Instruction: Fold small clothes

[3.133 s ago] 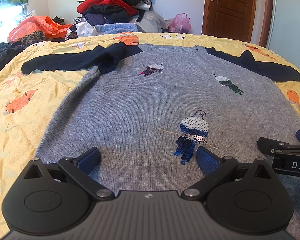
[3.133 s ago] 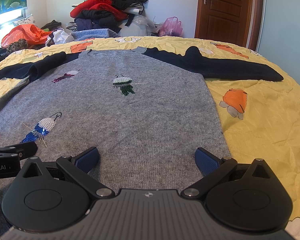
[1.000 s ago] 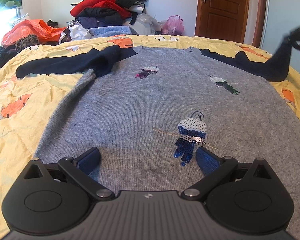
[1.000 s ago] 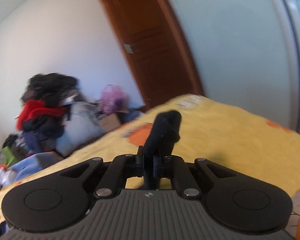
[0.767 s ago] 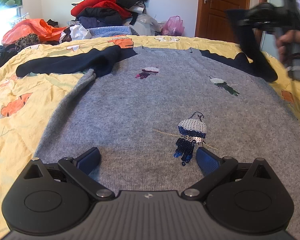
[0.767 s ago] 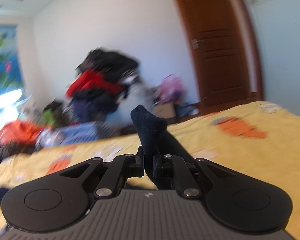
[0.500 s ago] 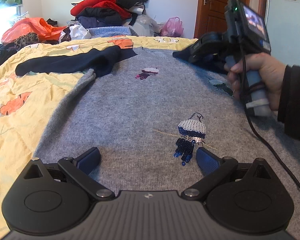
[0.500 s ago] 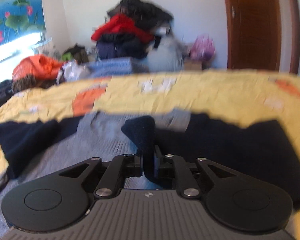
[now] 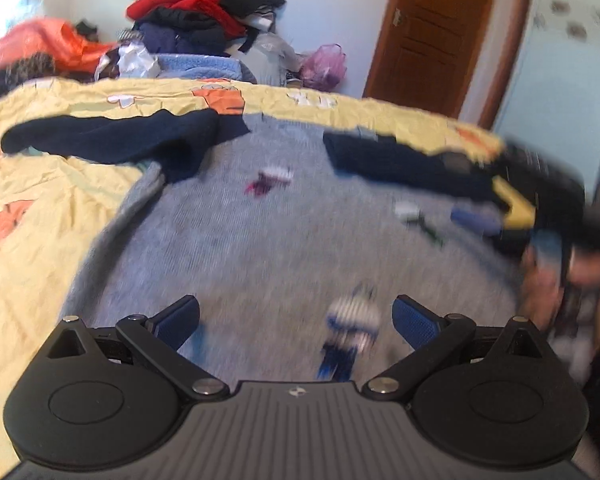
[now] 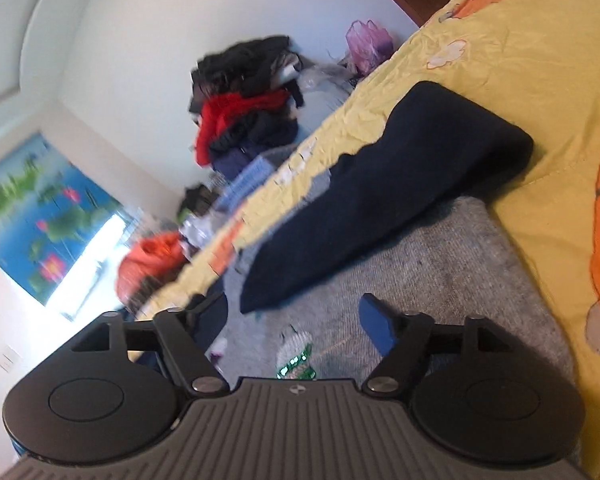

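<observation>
A grey sweater [image 9: 284,240] with sequin birds lies flat on the yellow bedsheet [image 9: 40,208]. Its navy left sleeve [image 9: 112,140] stretches out to the left. The navy right sleeve [image 9: 400,164] lies folded inward across the upper chest. My left gripper [image 9: 296,320] hovers open over the sweater's lower part, holding nothing. My right gripper [image 9: 512,232], blurred, is at the sweater's right side in a person's hand [image 9: 548,280]. In the right wrist view the right gripper [image 10: 296,320] has its jaws opening and empty. The folded sleeve [image 10: 380,200] rests just beyond its fingertips.
A pile of red and black clothes [image 9: 204,12] stands behind the bed, with an orange bag [image 9: 48,44] to its left and a pink bag [image 9: 324,64] to its right. A brown door [image 9: 440,32] is at the back right. The bed's right edge [image 10: 560,160] drops off.
The right gripper carried the right sleeve across onto the sweater's chest, let it go and pulled back to the right with jaws spreading. The left gripper rose a little and tilted.
</observation>
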`<state>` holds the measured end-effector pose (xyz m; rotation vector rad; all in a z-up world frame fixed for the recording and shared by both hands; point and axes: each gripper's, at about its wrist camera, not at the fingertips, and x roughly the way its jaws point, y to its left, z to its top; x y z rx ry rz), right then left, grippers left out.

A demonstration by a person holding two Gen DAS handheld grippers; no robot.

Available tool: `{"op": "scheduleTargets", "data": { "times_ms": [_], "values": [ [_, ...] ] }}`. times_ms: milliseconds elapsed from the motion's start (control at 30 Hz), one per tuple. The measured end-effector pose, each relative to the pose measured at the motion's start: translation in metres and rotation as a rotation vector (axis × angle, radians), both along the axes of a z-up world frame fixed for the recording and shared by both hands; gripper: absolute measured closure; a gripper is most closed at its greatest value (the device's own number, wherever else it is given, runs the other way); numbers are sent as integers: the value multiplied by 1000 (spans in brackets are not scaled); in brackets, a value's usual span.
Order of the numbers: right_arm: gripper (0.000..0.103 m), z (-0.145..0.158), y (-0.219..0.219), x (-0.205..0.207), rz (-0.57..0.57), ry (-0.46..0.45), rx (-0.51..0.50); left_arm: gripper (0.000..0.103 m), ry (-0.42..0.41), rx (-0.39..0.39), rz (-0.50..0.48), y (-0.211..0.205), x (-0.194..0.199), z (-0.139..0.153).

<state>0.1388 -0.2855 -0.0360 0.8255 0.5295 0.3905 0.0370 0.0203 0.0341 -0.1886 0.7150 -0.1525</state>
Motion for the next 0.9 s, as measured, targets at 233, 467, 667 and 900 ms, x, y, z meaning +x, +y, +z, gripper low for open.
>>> {"op": "scheduleTargets", "data": {
  "times_ms": [233, 467, 667, 900],
  "values": [
    [28, -6, -7, 0, 20, -46, 141, 0, 59, -435, -55, 0, 114, 15],
    [28, -11, -11, 8, 7, -46, 228, 1, 188, -524, 53, -22, 190, -23],
    [27, -13, -11, 13, 7, -48, 220, 58, 182, -447, 75, -42, 210, -27],
    [26, -13, -10, 14, 10, -50, 212, 97, 144, -242, 90, -57, 218, -19]
  ]
}}
